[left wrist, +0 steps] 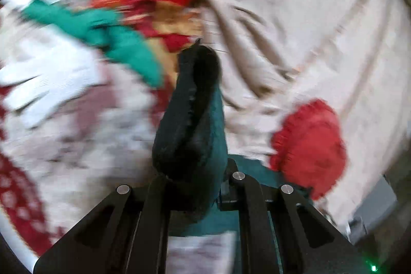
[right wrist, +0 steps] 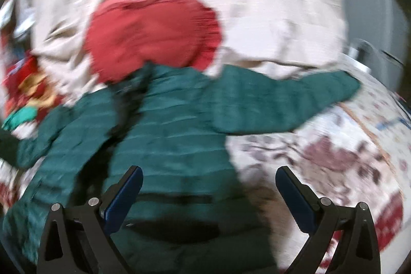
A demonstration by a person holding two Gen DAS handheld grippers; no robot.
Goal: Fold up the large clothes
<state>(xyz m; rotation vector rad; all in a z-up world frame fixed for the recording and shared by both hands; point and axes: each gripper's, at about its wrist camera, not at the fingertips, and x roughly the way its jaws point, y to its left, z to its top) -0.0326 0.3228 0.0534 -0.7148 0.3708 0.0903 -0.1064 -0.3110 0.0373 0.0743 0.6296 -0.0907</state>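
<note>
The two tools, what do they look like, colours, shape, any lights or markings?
Both are matte black plastic linkages with triangular cutouts and round silver pivot pins. The right tool has blue pads on the inner faces of its fingers. The left tool shows black fingers, and a small green light glows by its base. No cables or sleeves are visible.

The jacket (right wrist: 179, 140) is dark teal with horizontal quilted stripes and a black lining, and at its twelve o'clock lies a plain red cushion (right wrist: 154, 37) on a beige, unpatterned sheet (right wrist: 257, 4). The bedcover (right wrist: 334, 158) at three o'clock is white with maroon floral prints. The right gripper (right wrist: 209, 193) is black with blue pads (right wrist: 123, 199), the left gripper (left wrist: 195, 197) all black.
</note>
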